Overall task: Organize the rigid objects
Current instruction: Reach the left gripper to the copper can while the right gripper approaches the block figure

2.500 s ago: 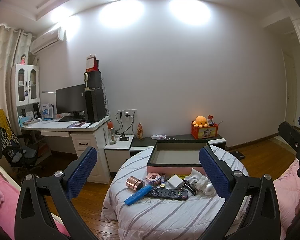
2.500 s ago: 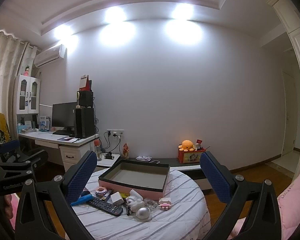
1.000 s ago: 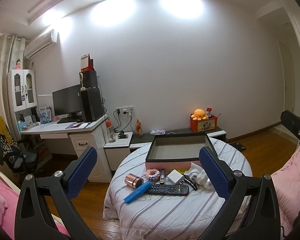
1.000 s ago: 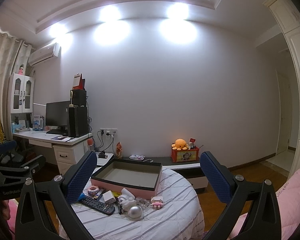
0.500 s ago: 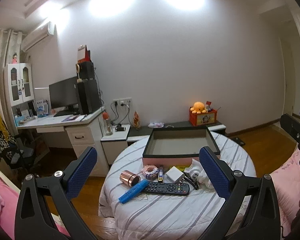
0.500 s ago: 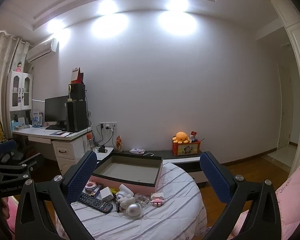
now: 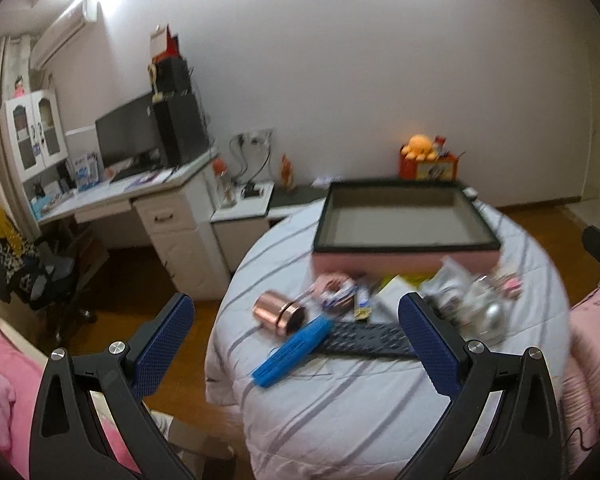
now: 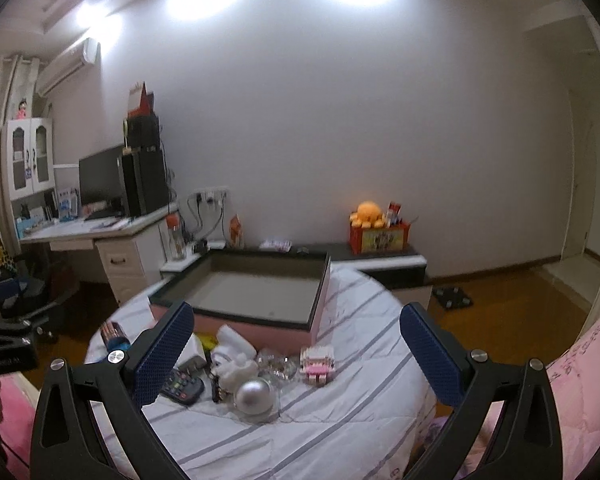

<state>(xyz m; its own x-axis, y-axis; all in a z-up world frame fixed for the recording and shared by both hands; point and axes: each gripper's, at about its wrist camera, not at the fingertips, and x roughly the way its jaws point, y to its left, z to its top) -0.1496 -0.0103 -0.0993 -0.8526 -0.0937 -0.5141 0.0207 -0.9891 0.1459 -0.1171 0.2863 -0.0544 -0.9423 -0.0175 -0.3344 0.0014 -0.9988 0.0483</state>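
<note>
A pink box with a dark rim [image 7: 404, 245] [image 8: 318, 312] lies empty at the back of a round striped table [image 7: 340, 412] [image 8: 352, 412]. In front of it sits a pile of small objects: a copper cylinder [image 7: 278, 317], a blue bar [image 7: 292, 350], a black remote [image 7: 366, 338] [image 8: 182, 389], a silver ball [image 8: 253, 397], a white figure [image 8: 236, 366] and a pink block toy [image 8: 318, 363]. My left gripper [image 7: 296, 344] hangs open above the blue bar and remote. My right gripper [image 8: 294, 356] is open above the pile, holding nothing.
A white desk [image 7: 140, 200] with a monitor and black speakers stands left of the table. An office chair [image 7: 40, 276] is at far left. A low cabinet with an orange plush on a red box [image 8: 378, 228] lines the wall. Pink bedding [image 8: 572, 380] lies at right.
Both grippers have moved closer to the table and tilted downward, so the pile and box fill more of each view. Both stay open and empty.
</note>
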